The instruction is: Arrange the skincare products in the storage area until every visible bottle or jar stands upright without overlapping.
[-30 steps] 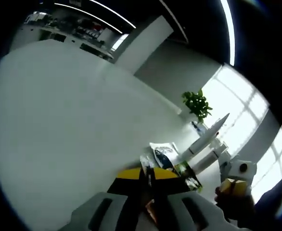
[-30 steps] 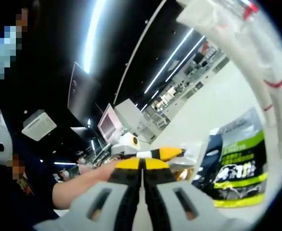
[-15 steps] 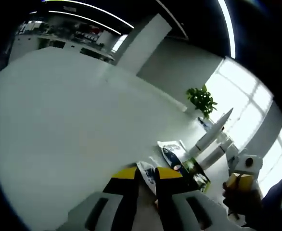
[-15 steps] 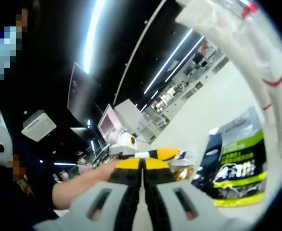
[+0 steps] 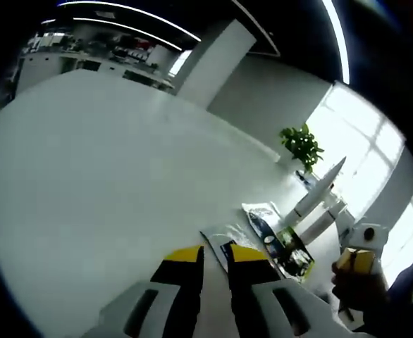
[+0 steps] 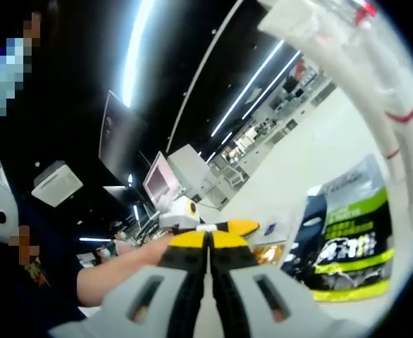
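Left gripper [image 5: 213,255]: jaws slightly apart, holding nothing, tips over the white table [image 5: 101,183]. Just beyond the right jaw, a glossy clear-wrapped sachet [image 5: 224,239], then a dark pouch with green print [image 5: 285,248]. Right gripper [image 6: 208,239]: jaws pressed together, empty; to their right, the same pouch [image 6: 344,246], label readable.

No legible text on pouch [image 6: 344,243].
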Demonstrator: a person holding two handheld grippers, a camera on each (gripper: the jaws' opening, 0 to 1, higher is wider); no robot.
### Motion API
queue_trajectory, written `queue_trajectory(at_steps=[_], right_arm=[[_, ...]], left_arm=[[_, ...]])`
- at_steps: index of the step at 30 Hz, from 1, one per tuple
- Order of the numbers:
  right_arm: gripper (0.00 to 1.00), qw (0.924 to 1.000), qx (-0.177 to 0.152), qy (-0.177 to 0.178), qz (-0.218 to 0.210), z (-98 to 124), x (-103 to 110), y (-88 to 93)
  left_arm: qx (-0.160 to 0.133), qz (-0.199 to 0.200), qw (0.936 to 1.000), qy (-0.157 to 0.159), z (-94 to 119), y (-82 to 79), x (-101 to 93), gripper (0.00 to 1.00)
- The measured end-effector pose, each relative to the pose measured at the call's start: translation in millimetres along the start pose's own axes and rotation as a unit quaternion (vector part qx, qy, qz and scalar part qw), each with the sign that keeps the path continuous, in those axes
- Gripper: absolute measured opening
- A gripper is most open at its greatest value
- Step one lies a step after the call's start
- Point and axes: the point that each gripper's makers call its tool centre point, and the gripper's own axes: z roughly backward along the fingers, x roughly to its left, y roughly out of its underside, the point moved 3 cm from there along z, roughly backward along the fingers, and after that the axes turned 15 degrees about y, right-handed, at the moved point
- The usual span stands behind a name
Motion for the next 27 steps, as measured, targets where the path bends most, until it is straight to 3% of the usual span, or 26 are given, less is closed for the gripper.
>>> queue_trajectory(at_steps=[14,21,27], right_arm=[[0.01,0.9998,-0.002,0.011,0.013,2.2,-1.6,0.7],[0.01,0.9981,0.003,0.026,0.056,8.6,2.1,6.5],[0.01,0.9949,0.003,0.043,0.092,15.8,-1.9,10.3]], left_arm=[[-0.017,-0.004,0.9998,0.014,4.5,-1.3,-9.7,0.12],[-0.03,-0.002,0.9992,0.025,14.2,5.5,-19.8,0.12],[-0.053,-0.029,0.9977,0.031,24.2,6.2,-34.7,0.12]])
